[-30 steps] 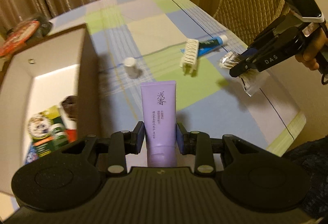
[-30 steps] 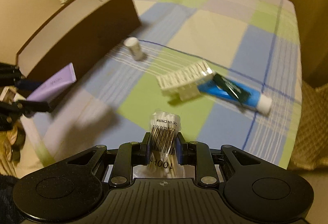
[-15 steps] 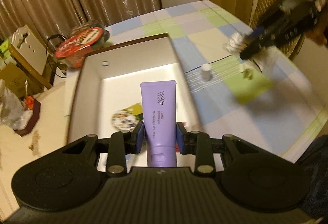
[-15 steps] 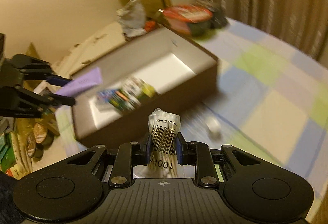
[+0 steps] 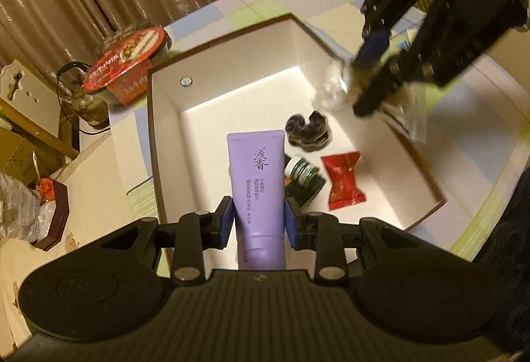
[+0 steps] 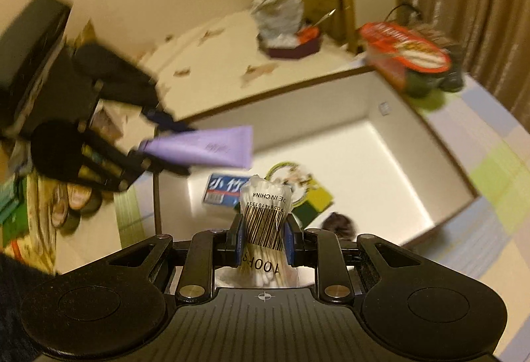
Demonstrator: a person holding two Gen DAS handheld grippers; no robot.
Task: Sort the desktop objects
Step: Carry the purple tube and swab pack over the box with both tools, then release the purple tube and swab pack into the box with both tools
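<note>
A: As seen from the left wrist, what is held, and where?

B: A lilac plastic tube with dark printed characters (image 5: 257, 183) is clamped by its lower end in the left gripper (image 5: 257, 222), above the near edge of the white-lined, brown-rimmed open box (image 5: 165, 143). On the box floor, a red sweet wrapper (image 5: 343, 181), a green-labelled packet (image 5: 303, 179) and a dark scrunched item (image 5: 308, 128) are seen. The right gripper (image 5: 361, 96) is blurred over the far right rim, with a clear crinkled packet pinched in it.

A: And from the right wrist?

B: A clear bag of cotton swabs with a barcode label (image 6: 264, 219) is gripped between the closed pads, above the box's near side. The lilac tube (image 6: 202, 150) is held over the left wall. A blue-and-white carton (image 6: 225, 193) lies inside.

A: Which step is in hand?

B: Delivery to the box is judged to be under way. Next, each item needs lowering over bare floor, then the jaws are to be opened and both grippers lifted apart.
</note>
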